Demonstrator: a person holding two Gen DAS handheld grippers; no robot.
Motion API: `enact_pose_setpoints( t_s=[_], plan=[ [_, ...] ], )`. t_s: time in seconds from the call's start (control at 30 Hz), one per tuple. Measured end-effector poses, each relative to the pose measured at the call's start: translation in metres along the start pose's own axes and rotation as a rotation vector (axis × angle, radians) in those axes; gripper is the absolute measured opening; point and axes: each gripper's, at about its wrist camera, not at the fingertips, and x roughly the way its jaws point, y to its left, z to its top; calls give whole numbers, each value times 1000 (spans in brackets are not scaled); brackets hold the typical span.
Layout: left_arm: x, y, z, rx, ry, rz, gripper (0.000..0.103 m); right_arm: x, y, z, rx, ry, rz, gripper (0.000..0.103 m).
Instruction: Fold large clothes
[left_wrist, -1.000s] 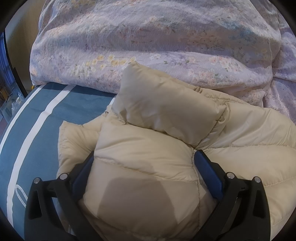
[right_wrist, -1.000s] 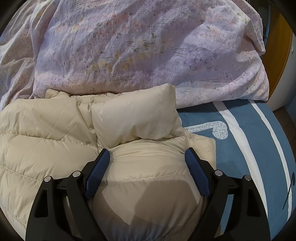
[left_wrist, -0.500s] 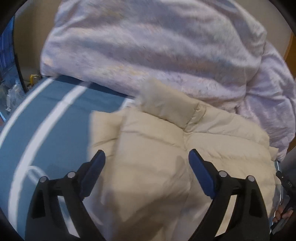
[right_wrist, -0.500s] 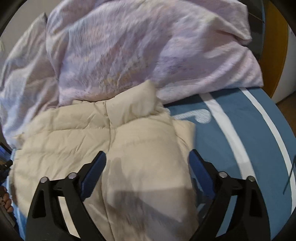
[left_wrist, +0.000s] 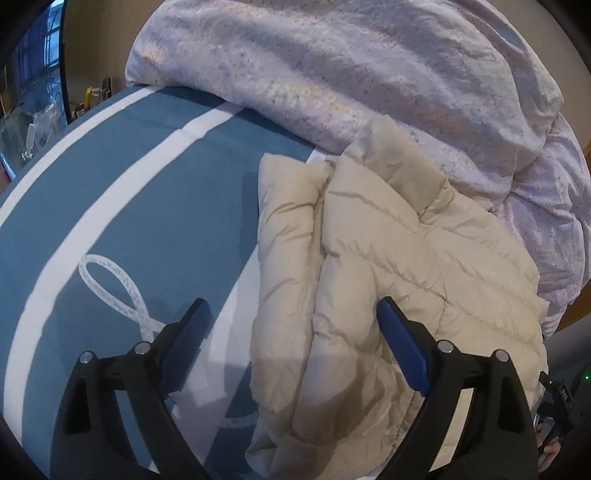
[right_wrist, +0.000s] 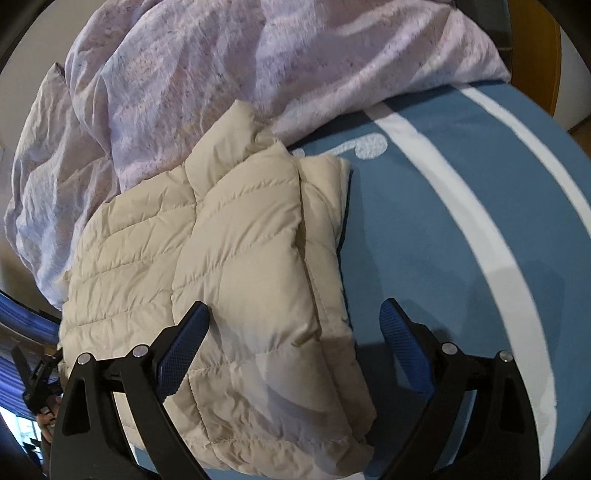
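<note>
Jacket (left_wrist: 388, 258) work looks nearly finished: the cream puffer lies on the bed (left_wrist: 129, 192) as a long folded bundle, its collar end touching the lilac floral duvet (left_wrist: 351, 66) at the far side, with a narrower folded strip along each outer edge. Both tools are clear of it. The left hand-held gripper (left_wrist: 291, 343) hangs over the bundle's left edge with jaws wide apart and nothing between the pads; the right hand-held gripper (right_wrist: 295, 343) does likewise over the right edge.

If a final fold is wanted, I would judge it best to take both near corners together, bite deep through every puffy layer, and carry them evenly towards the collar, since slippery padding tends to spring open.
</note>
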Motion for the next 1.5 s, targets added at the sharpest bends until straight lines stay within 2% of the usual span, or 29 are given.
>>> enact_pose_setpoints(
  t_s=[0.07,0.17,0.23,0.3,0.33,0.4,0.43,0.5,0.57,0.7,0.87,1.27,1.37,1.5],
  plan=[
    [3,2,-1,-24,11,-27,90,3,-1,-2,7,10,19,95],
    [1,1,-3,-25,-3,-44,83,5,2,-6,-7,9,58,94],
    [-1,0,-5,-31,-5,-66,72,7,6,-9,-12,21,104,88],
    [0,1,-9,-61,10,-128,56,11,11,-14,-11,41,171,81],
    [0,0,-10,-70,9,-138,53,12,13,-16,-12,43,188,79],
    [-1,-1,-13,-67,-1,-159,37,14,14,-20,3,47,219,62],
    [-2,-2,-14,-65,-6,-168,33,16,13,-23,21,52,242,57],
    [-5,-2,-15,-66,-16,-186,20,18,9,-26,83,58,313,33],
    [-12,1,-14,-69,-22,-210,15,12,6,-26,108,50,356,23],
    [-31,9,-15,-43,-43,-228,13,-13,21,-32,65,29,391,17],
    [-60,36,-28,-38,-58,-242,13,-33,41,-48,23,34,425,16],
    [-103,87,-59,-19,-60,-231,13,-62,60,-106,-29,71,412,16],
    [-111,92,-67,-1,-53,-238,13,-69,54,-120,-32,74,397,16],
    [-115,98,-79,18,-45,-231,14,-71,53,-139,-55,96,336,16]
  ],
)
